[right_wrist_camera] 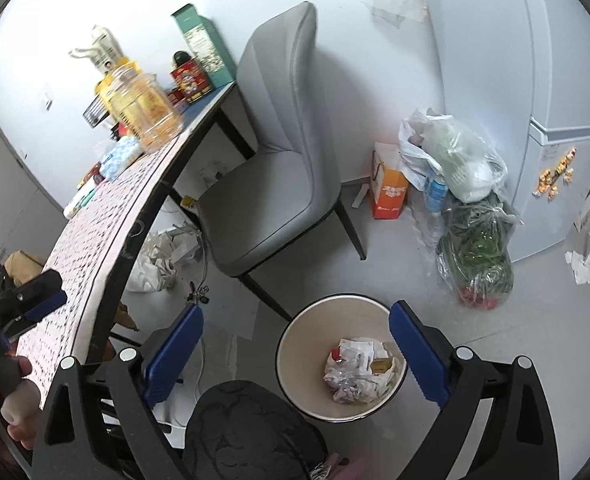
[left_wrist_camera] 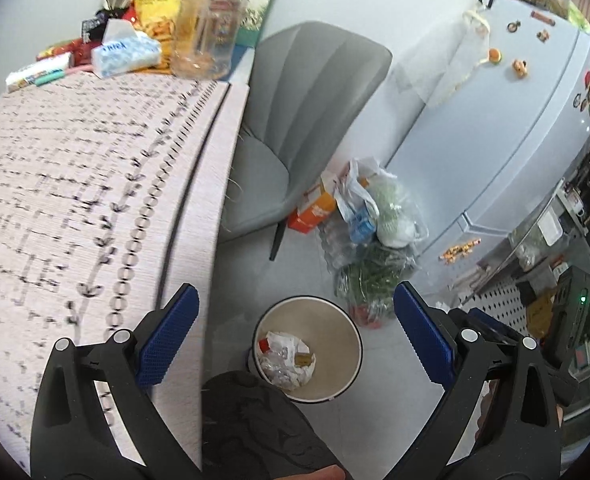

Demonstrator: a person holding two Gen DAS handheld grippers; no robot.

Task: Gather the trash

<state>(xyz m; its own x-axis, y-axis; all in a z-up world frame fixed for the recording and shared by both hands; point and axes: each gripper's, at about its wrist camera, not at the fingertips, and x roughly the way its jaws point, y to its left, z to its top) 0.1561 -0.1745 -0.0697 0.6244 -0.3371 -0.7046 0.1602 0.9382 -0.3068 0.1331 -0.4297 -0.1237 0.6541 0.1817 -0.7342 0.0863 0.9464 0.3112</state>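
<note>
A round cream trash bin [left_wrist_camera: 347,344] stands on the floor beside the table, with crumpled paper and wrappers [left_wrist_camera: 285,360] at its bottom. My left gripper [left_wrist_camera: 295,292] hangs above it, open, nothing between its blue pads. In the right wrist view the same bin [right_wrist_camera: 307,344] and its trash [right_wrist_camera: 359,372] lie below my right gripper [right_wrist_camera: 295,310], which is also open and empty. The left gripper [right_wrist_camera: 49,294] shows at the left edge over the tablecloth, held by a hand.
The table with a patterned cloth [left_wrist_camera: 75,180] carries a clear jar [left_wrist_camera: 207,28], a tissue pack [left_wrist_camera: 127,52] and snack bags at its far end. A grey chair [right_wrist_camera: 271,184], an orange box [right_wrist_camera: 389,192], plastic bags [right_wrist_camera: 467,208] and a fridge [right_wrist_camera: 495,60] surround the bin. Crumpled paper [right_wrist_camera: 155,256] lies under the table.
</note>
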